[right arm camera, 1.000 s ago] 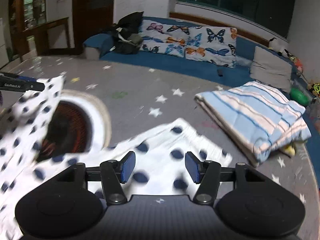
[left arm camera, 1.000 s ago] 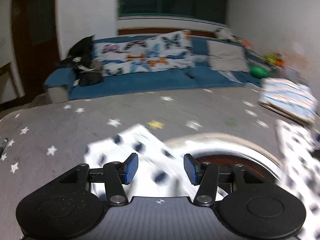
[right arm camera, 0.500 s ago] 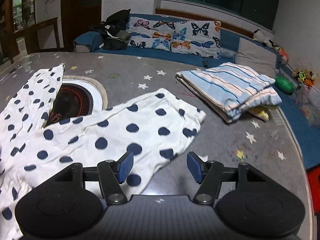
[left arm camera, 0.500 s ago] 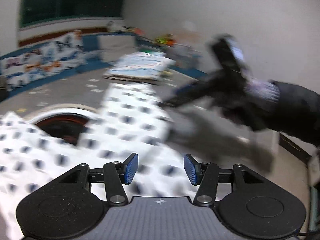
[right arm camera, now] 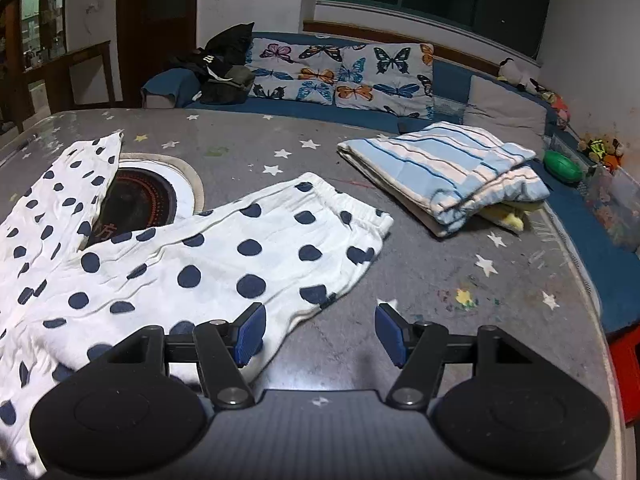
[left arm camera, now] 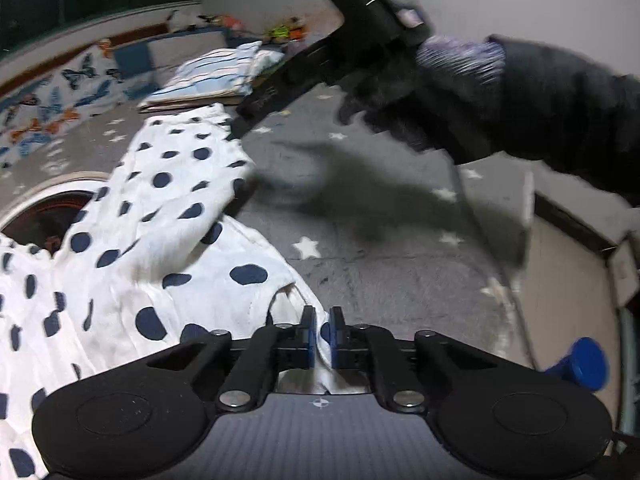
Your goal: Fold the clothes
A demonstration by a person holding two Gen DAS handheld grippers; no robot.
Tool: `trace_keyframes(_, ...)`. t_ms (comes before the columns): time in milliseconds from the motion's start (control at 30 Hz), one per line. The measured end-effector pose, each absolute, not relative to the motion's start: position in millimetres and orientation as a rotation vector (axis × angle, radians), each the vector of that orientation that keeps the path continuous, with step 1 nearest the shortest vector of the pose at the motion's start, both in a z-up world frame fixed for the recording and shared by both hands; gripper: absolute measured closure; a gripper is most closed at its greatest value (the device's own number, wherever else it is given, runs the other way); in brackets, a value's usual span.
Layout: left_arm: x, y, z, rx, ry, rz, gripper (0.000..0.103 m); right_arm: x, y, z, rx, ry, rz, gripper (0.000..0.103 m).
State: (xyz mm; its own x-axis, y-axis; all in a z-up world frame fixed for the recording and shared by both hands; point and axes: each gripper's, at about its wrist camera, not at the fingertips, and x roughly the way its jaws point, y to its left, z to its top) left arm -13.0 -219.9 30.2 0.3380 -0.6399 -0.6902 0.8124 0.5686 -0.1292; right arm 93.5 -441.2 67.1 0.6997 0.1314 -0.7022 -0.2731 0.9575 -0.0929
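Note:
White trousers with navy dots [right arm camera: 224,256] lie flat on the grey star-print table [right arm camera: 460,288], partly over a round inset burner [right arm camera: 136,204]. Their elastic waistband [right arm camera: 344,200] points to the far right. My left gripper [left arm camera: 323,336] is shut, with a white fold of the trousers [left arm camera: 168,240] pinched between its blue pads at the near edge. My right gripper [right arm camera: 320,334] hovers open over the near waistband corner, its left pad above the cloth and its right pad above bare table. In the left wrist view a gloved hand [left arm camera: 400,96] holds that gripper above the table.
A folded blue striped blanket [right arm camera: 444,168] lies at the far right of the table. Behind it runs a blue sofa with butterfly cushions [right arm camera: 344,72] and dark clothes [right arm camera: 224,68]. The table's rounded edge drops off at the right, with a red stool [right arm camera: 624,360] beyond.
My left gripper swung right across the trousers to their near edge and shut on the cloth. The right gripper shifted right towards the waistband corner and stayed open.

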Motion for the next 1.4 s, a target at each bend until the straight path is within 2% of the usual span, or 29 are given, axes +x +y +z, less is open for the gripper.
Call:
trace_keyframes(167,-16,-200,46,0.185,0.739,-1.116,0.098,110,-428,57,-0.202,0.763,0.257,0.041)
trace_keyframes(400,-19,-199,30,0.172,0.802,-1.175,0.097,137,-410,35,-0.227,0.786,0.288,0.041)
trace_keyframes(567,-21,-200,28,0.135,0.820,-1.144,0.091,148,-413,32,-0.186,0.783,0.277,0.039)
trace_keyframes(667,-25,-191,37,0.114,0.793,-1.118,0.075,148,-415,34,-0.194,0.777,0.272,0.036)
trace_keyframes(733,-27,-180,43,0.099,0.763,-1.076,0.061,142,-415,38,-0.196,0.772,0.273,0.036)
trace_keyframes(767,-30,-172,47,0.092,0.748,-1.049,0.060,137,-415,41,-0.198,0.769,0.280,0.036)
trace_keyframes(1033,-35,-88,58,0.018,0.685,-0.643,0.056,73,-400,63,-0.234,0.738,0.402,0.035)
trace_keyframes(1267,-18,-14,46,-0.108,0.718,-0.208,0.056,7,-382,79,-0.255,0.700,0.532,0.033)
trace_keyframes(1400,-10,-6,38,-0.121,0.740,-0.179,0.058,-26,-369,87,-0.258,0.691,0.600,0.033)
